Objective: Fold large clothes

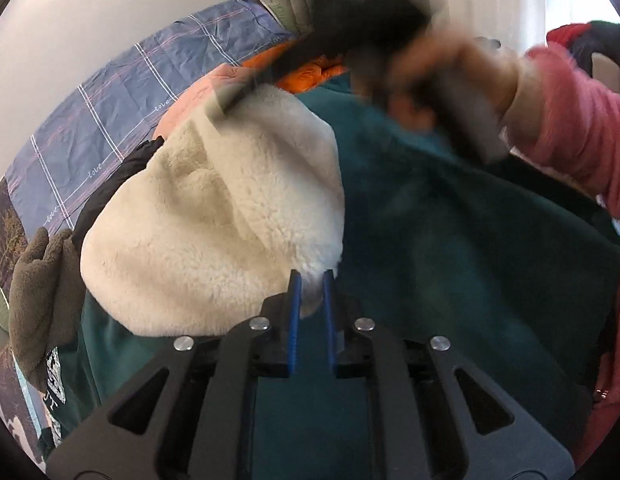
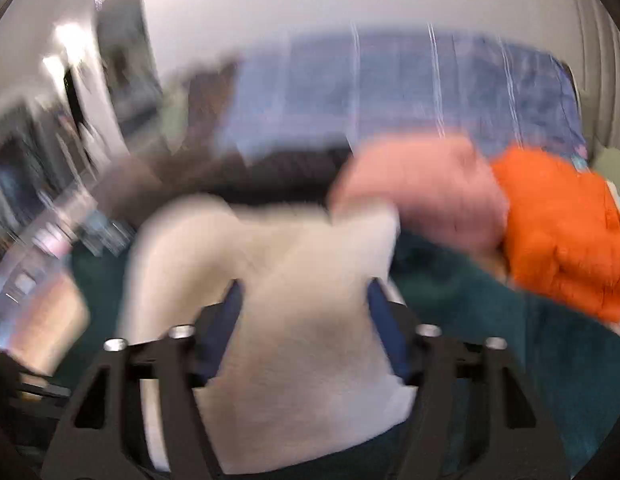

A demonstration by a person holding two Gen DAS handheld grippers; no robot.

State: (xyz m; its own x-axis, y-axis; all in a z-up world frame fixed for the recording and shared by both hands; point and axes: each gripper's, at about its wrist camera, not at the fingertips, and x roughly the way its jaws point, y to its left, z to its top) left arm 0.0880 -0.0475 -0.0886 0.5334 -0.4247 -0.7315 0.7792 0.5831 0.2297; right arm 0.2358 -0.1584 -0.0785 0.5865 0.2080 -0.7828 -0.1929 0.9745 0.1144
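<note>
A dark teal garment (image 1: 449, 240) with a cream fleece lining (image 1: 214, 232) lies spread in front of me. My left gripper (image 1: 311, 276) is shut on the edge where the cream fleece meets the teal cloth. In the left wrist view the right gripper (image 1: 373, 24) is a blurred dark shape above the garment, held by a hand in a pink sleeve (image 1: 569, 120). The right wrist view is motion-blurred: my right gripper (image 2: 304, 288) stands open above the cream fleece (image 2: 294, 320), with teal cloth (image 2: 509, 340) beside it.
A blue checked sheet (image 1: 110, 112) covers the bed behind. An orange puffy garment (image 2: 561, 232) and a pink garment (image 2: 425, 188) lie at the far side. An olive fleece item (image 1: 42, 292) and a black item (image 1: 110, 184) lie at the left. Curtains hang behind.
</note>
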